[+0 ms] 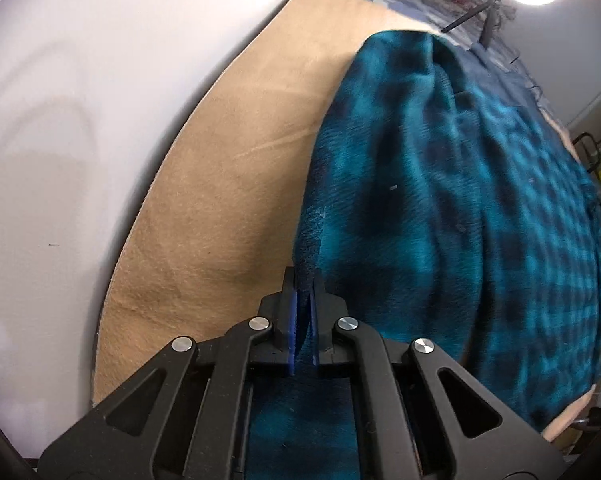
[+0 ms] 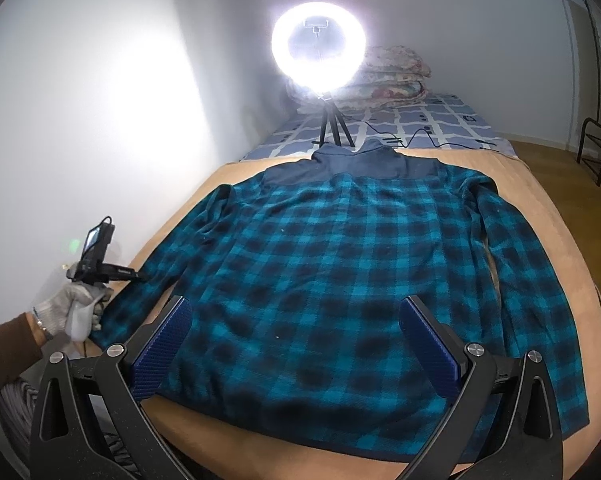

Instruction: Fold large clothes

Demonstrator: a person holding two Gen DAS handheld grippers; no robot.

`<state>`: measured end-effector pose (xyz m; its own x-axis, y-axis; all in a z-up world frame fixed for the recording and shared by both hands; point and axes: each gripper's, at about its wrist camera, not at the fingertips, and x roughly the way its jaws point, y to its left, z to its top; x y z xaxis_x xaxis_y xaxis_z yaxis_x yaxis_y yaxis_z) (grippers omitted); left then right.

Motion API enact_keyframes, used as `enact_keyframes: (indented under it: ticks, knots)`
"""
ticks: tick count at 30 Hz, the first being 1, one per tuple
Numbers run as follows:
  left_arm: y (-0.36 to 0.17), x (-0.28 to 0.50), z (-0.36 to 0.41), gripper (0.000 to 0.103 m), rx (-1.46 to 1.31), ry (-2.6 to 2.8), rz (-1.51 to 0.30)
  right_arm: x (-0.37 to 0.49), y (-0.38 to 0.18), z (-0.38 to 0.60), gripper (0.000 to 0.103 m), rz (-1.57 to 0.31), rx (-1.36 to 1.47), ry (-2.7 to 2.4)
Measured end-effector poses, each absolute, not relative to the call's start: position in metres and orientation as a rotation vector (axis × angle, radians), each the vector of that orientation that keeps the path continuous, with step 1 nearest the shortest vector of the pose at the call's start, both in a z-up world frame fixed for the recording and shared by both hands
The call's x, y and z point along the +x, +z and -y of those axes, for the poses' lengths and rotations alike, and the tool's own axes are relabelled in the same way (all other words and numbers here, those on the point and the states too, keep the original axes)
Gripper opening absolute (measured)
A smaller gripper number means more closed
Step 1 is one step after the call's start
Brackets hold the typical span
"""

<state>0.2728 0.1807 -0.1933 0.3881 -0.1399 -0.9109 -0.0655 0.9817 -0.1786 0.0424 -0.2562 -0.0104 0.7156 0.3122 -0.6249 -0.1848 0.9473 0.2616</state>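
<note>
A teal and black plaid fleece shirt with a dark blue collar lies flat, back up, on a tan blanket. Its sleeves run down both sides. In the left wrist view my left gripper is shut on the edge of the shirt's left sleeve, with a fold of fabric pinched between the blue pads. The right wrist view shows that left gripper at the sleeve's end, held by a gloved hand. My right gripper stands open over the hem, nothing between its fingers.
A white wall runs close along the blanket's left edge. A lit ring light on a tripod stands beyond the collar, with cables and folded quilts on a blue checked sheet. A black rack stands on the floor at right.
</note>
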Motion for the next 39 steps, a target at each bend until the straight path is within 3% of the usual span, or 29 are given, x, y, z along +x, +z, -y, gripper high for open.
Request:
enact_keyframes:
  ticks: [6, 11, 14, 16, 18, 33, 39]
  knots:
    - [-0.153, 0.259, -0.167, 0.001, -0.231, -0.128, -1.099, 0.059, -0.009, 0.245, 0.089, -0.764, 0.147, 0.325]
    - [-0.12, 0.247, -0.146, 0.001, -0.244, -0.195, -1.039, 0.086, -0.006, 0.244, 0.087, -0.821, 0.222, 0.406]
    - [-0.105, 0.24, -0.124, 0.001, -0.212, -0.23, -0.997, 0.111, -0.002, 0.233, 0.072, -0.825, 0.192, 0.425]
    - [-0.102, 0.24, -0.113, 0.001, -0.208, -0.244, -0.989, 0.136, -0.004, 0.225, 0.056, -0.847, 0.222, 0.45]
    - [-0.099, 0.241, -0.101, 0.001, -0.215, -0.271, -0.988, 0.161, -0.01, 0.215, 0.049, -0.877, 0.279, 0.489]
    - [-0.102, 0.248, -0.028, 0.001, -0.133, -0.399, -0.997, 0.321, -0.07, 0.094, 0.049, -1.023, 0.386, 0.663]
    - [-0.107, 0.248, -0.018, 0.001, -0.112, -0.408, -1.006, 0.352, -0.076, 0.031, 0.052, -1.053, 0.252, 0.683]
